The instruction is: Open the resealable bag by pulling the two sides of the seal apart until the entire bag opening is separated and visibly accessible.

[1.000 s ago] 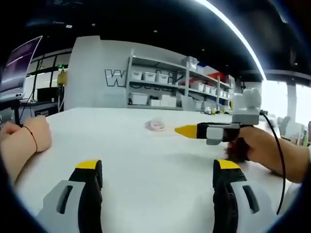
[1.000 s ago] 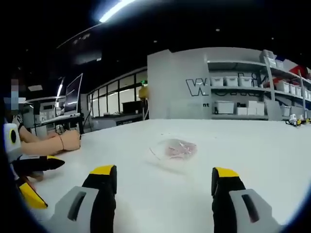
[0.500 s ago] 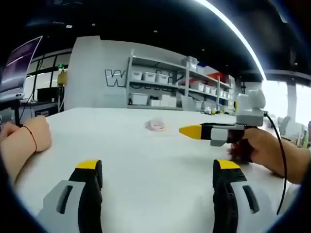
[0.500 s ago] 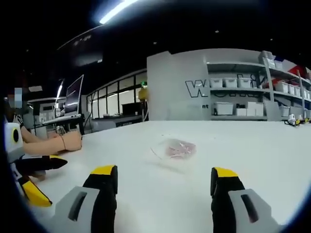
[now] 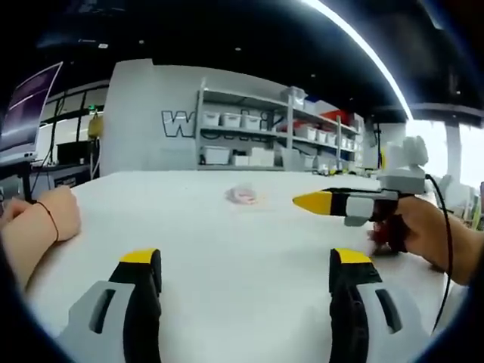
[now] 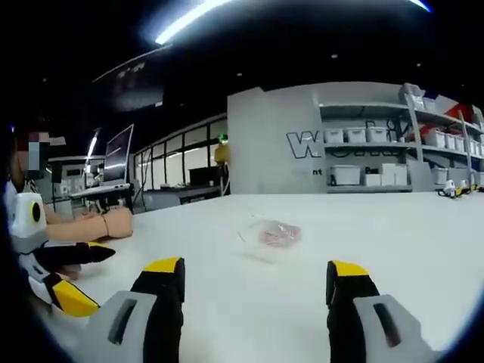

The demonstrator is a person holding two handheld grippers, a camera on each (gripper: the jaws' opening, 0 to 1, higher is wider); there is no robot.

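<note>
Far on the white surface (image 6: 423,249) lies the resealable bag (image 6: 274,234), untouched; our left gripper (image 5: 240,261) and right gripper (image 6: 253,271) have jaws apart, so all opening remains.

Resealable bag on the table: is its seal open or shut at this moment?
Cannot tell. The resealable bag lies flat on the white table, far from both open grippers, too small to make out the seal.
</note>
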